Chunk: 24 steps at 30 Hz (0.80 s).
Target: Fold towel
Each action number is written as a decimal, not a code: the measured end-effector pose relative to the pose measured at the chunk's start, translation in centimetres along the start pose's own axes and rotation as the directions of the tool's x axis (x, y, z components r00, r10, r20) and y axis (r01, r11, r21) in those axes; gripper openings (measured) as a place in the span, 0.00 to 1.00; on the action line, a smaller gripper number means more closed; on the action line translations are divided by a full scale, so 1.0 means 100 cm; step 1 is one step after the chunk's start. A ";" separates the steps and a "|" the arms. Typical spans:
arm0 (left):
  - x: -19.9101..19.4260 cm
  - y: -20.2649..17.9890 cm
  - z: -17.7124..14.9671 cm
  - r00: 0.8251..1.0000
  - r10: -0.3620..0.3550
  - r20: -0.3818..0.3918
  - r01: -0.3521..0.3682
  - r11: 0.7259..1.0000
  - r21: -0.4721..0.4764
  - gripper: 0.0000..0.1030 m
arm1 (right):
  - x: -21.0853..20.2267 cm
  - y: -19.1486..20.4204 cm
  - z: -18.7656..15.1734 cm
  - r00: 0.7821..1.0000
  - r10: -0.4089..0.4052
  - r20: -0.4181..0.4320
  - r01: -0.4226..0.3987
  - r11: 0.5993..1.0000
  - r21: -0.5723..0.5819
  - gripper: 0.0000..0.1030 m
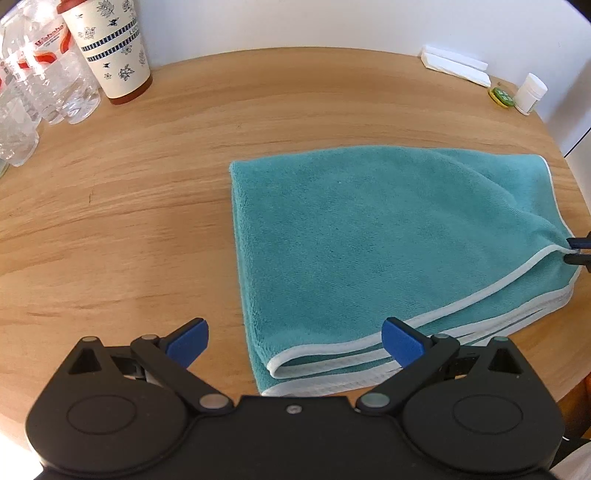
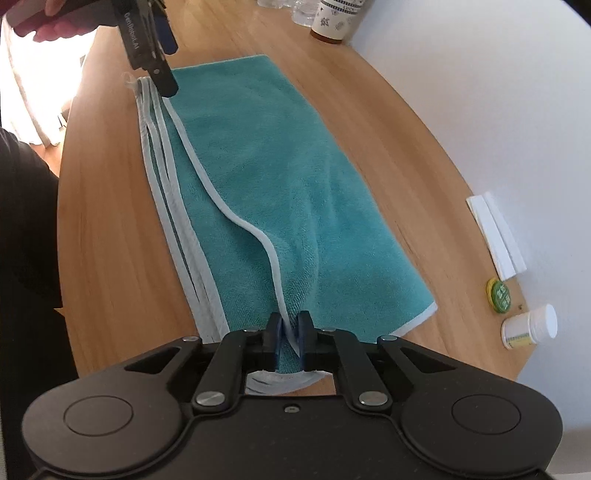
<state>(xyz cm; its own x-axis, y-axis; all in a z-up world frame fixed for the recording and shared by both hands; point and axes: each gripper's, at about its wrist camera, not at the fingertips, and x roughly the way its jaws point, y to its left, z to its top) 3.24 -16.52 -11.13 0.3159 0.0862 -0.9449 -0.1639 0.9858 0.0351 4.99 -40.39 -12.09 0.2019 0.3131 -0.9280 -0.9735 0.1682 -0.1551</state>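
**Right tool pinches the towel's top corner; left tool spread wide at the opposite end**

The right tool (image 2: 289,332) has its blue pads closed tight on a white-piped corner of the teal towel (image 2: 266,177), the topmost layer lifted slightly there so the edging curves up from the stack into the grip. From the left wrist view that same pinch shows at the far right, where the towel (image 1: 369,236) is drawn to a point at the right tool (image 1: 578,251).

The left tool (image 1: 295,341) is spread wide, its blue pads (image 1: 186,341) well apart and holding nothing; it hovers just over the near left corner of the folded towel. In the right wrist view the left tool (image 2: 162,62) hangs above the far end of the layered white edges, a hand (image 2: 48,22) gripping its body.

The towel lies folded in several layers on the round wooden tabletop (image 1: 129,206), directly ahead of both tools. Beyond the left tool, to its far left, stand clear plastic bottles (image 1: 44,85) and a floral paper cup (image 1: 110,48). To the right tool's right lie white foam strips (image 2: 496,236), a green round tin (image 2: 498,295) and a small white pill bottle (image 2: 530,326).
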 end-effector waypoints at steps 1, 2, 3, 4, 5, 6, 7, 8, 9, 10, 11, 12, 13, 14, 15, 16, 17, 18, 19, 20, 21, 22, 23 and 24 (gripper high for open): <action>0.000 0.000 0.000 1.000 -0.001 -0.001 0.001 1.000 0.005 0.99 | 0.002 -0.002 0.001 1.000 0.014 -0.006 -0.014 1.000 0.017 0.08; 0.000 0.000 0.001 1.000 0.001 -0.003 -0.001 1.000 0.010 0.99 | 0.004 -0.003 0.001 1.000 0.024 -0.009 -0.023 0.999 0.031 0.08; 0.000 0.000 0.001 1.000 0.002 -0.004 -0.002 1.000 0.014 0.99 | 0.003 -0.004 0.002 1.000 0.019 -0.004 -0.019 0.999 0.034 0.08; 0.000 0.000 0.001 1.000 0.001 -0.006 -0.001 1.000 0.019 0.99 | 0.002 -0.004 0.003 1.000 0.015 0.001 -0.015 0.999 0.034 0.10; -0.001 0.000 0.001 1.000 0.000 -0.007 0.000 1.000 0.023 0.99 | 0.000 -0.004 0.004 1.000 0.014 0.005 -0.014 0.999 0.029 0.12; -0.001 0.000 0.000 1.000 0.000 -0.005 0.000 1.000 0.023 0.99 | -0.001 -0.004 0.004 1.000 0.016 0.007 -0.016 0.999 0.027 0.12; -0.001 0.001 0.000 1.000 -0.001 -0.006 0.001 1.000 0.023 0.99 | -0.003 -0.005 0.005 1.000 0.027 0.006 -0.027 0.999 0.036 0.12; -0.001 0.001 0.000 1.000 -0.003 -0.007 0.004 1.000 0.022 0.99 | -0.002 -0.006 0.005 1.000 0.030 0.006 -0.030 0.998 0.046 0.12; -0.001 0.002 0.000 1.000 -0.006 -0.009 0.006 1.000 0.022 0.99 | -0.001 -0.008 0.006 0.999 0.036 0.003 -0.036 0.998 0.055 0.12; -0.001 0.002 0.000 1.000 -0.005 -0.010 0.005 1.000 0.020 0.99 | 0.000 -0.011 0.006 0.999 0.052 -0.001 -0.052 0.996 0.075 0.12; -0.001 0.003 0.000 1.000 -0.001 -0.011 0.002 1.000 0.017 0.99 | -0.001 -0.014 0.007 0.998 0.068 0.005 -0.068 0.993 0.095 0.12; -0.001 0.004 0.000 1.000 -0.001 -0.011 0.001 1.000 0.014 0.99 | -0.002 -0.016 0.007 0.996 0.084 0.011 -0.085 0.990 0.115 0.11; -0.001 0.004 0.000 1.000 -0.005 -0.013 0.005 1.000 0.010 0.99 | -0.003 -0.018 0.008 0.995 0.095 0.015 -0.096 0.987 0.131 0.05; -0.001 0.005 0.000 1.000 -0.011 -0.015 0.011 1.000 0.008 0.99 | -0.005 -0.019 0.008 0.996 0.093 0.015 -0.094 0.986 0.139 0.02; -0.001 0.006 0.000 1.000 -0.017 -0.018 0.017 1.000 0.008 0.99 | -0.006 -0.020 0.009 0.996 0.090 0.014 -0.091 0.985 0.146 0.02; -0.001 0.007 0.000 1.000 -0.018 -0.021 0.018 1.000 0.010 0.99 | -0.008 -0.021 0.009 0.996 0.086 0.015 -0.088 0.985 0.152 0.02; 0.000 0.008 0.000 1.000 -0.010 -0.023 0.010 1.000 0.015 0.99 | -0.011 -0.023 0.010 0.996 0.081 0.023 -0.084 0.984 0.154 0.02; 0.000 0.009 0.000 1.000 -0.003 -0.025 0.003 1.000 0.019 0.99 | -0.015 -0.025 0.011 0.996 0.086 0.032 -0.090 0.982 0.165 0.02; 0.001 0.010 0.000 1.000 0.003 -0.025 -0.002 1.000 0.023 0.99 | -0.019 -0.026 0.012 0.995 0.090 0.042 -0.096 0.980 0.172 0.02; 0.000 0.012 0.001 1.000 0.003 -0.024 -0.003 1.000 0.026 0.99 | -0.025 -0.025 0.012 0.994 0.095 0.050 -0.102 0.980 0.170 0.02; 0.000 0.014 0.002 1.000 0.000 -0.024 0.000 1.000 0.025 0.99 | -0.030 -0.024 0.013 0.993 0.103 0.057 -0.112 0.979 0.168 0.02; 0.000 0.015 0.003 1.000 -0.002 -0.024 0.002 1.000 0.024 0.99 | -0.035 -0.020 0.012 0.991 0.122 0.060 -0.131 0.977 0.166 0.02; 0.000 0.017 0.004 1.000 -0.002 -0.023 0.003 1.000 0.027 0.99 | -0.040 -0.016 0.012 0.989 0.137 0.062 -0.145 0.976 0.161 0.02; 0.001 0.017 0.006 1.000 0.001 -0.023 0.000 0.999 0.034 0.99 | -0.040 -0.012 0.011 0.989 0.139 0.052 -0.145 0.978 0.151 0.02</action>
<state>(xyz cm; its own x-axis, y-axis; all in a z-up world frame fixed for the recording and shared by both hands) 3.54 -14.71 -10.97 0.2938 0.0837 -0.9522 -0.1317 0.9902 0.0465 5.48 -40.87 -7.78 0.0702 0.3820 -0.9215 -0.9650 0.2600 0.0342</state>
